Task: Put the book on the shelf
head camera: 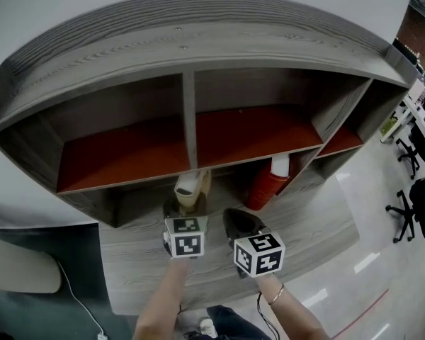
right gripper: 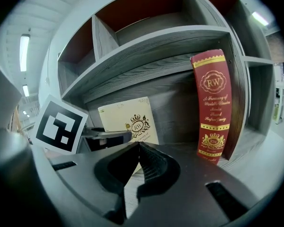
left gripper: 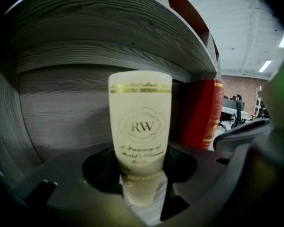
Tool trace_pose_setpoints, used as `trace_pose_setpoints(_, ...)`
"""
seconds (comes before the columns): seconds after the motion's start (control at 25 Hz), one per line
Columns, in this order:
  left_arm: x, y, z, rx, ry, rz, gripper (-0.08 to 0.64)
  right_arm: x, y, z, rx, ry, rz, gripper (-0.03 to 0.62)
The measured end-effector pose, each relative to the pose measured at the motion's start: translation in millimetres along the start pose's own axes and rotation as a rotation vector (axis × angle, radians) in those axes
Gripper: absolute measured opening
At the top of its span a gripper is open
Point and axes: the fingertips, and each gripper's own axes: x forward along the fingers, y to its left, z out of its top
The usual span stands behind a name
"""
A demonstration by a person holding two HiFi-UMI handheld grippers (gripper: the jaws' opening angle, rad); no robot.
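Left gripper view: what am I holding?
My left gripper (left gripper: 141, 188) is clamped on the cream book (left gripper: 140, 122), which stands upright just ahead in the shelf's (left gripper: 109, 27) lower bay. My right gripper (right gripper: 137, 145) is closed and empty.
Risk?
Released unsupported, it may topple, because the red book (right gripper: 212, 103) stands apart, off to the right.

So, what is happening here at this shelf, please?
A person works two hand-held grippers at a grey wooden shelf. The left gripper is clamped on a cream book, held upright at the lower compartment. A red book already stands there, further right, by a divider. The right gripper is shut and empty, beside the left one. Whether the cream book rests on the board yet is not visible.
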Motion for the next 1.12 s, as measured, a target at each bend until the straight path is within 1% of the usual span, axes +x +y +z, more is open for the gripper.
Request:
trace_pose_setpoints(0.24,9.5,-3.3,-8.2,-0.005,0.013,0.0,0.221,6.6,-5.1,1.2,-0.009,0.013,-0.001,0.009)
trace_pose_setpoints(0.36,9.1,-3.3,-5.2,0.005,0.008,0.003,0.221,9.4,-5.5,1.8,-0.01,0.015,0.003,0.009)
trace_pose_setpoints(0.64,10.2,-3.7,-8.0,0.0,0.008,0.006,0.221,11.7,-3.6,-1.6,-0.008,0.028,0.012,0.009)
trace_pose_setpoints(0.92,15.2,-7.5,-5.6,0.02,0.002,0.0,0.221,9.4,-6.7,-1.6,-0.011,0.031,0.008,0.009)
trace_pose_setpoints(1.12,16.8,-4.8,-14.6,0.0,0.02,0.008,0.261,6.2,-7.2,-2.8,-0.014,0.032,0.004,0.009)
